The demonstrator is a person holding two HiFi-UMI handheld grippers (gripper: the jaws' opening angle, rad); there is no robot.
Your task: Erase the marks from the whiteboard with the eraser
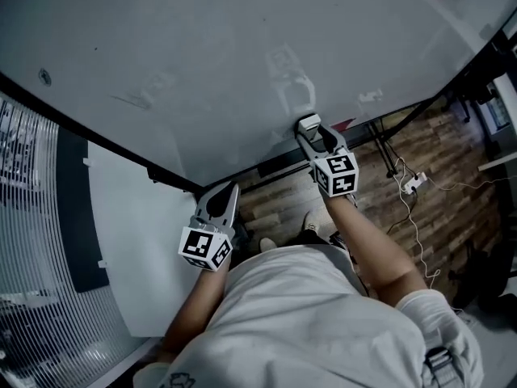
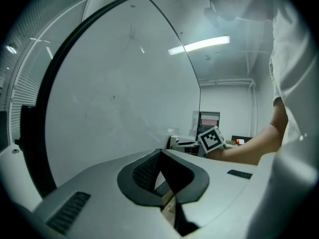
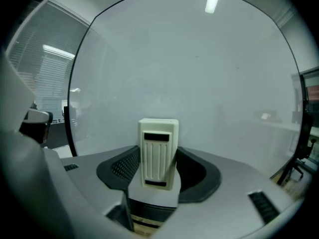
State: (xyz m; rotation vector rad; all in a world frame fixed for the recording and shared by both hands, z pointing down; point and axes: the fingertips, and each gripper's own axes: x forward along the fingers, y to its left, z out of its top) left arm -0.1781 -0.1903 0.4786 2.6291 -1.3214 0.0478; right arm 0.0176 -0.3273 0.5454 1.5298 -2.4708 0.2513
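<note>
The right arm stretches forward and its right gripper point(image 1: 312, 133) is clamped on the one white eraser point(image 3: 158, 151), held upright at the lower edge of the single whiteboard point(image 1: 202, 55). Contact with the board cannot be made out. The left arm is bent. Its left gripper point(image 1: 229, 191) is held lower, nearer the body, with its jaws together and nothing between them. A faint grey smear point(image 1: 144, 95) shows on the board.

Whiteboard point(image 1: 202, 47) marks point(image 1: 139, 99) — too faint to read; eraser point(image 3: 158, 151) pad hidden.
</note>
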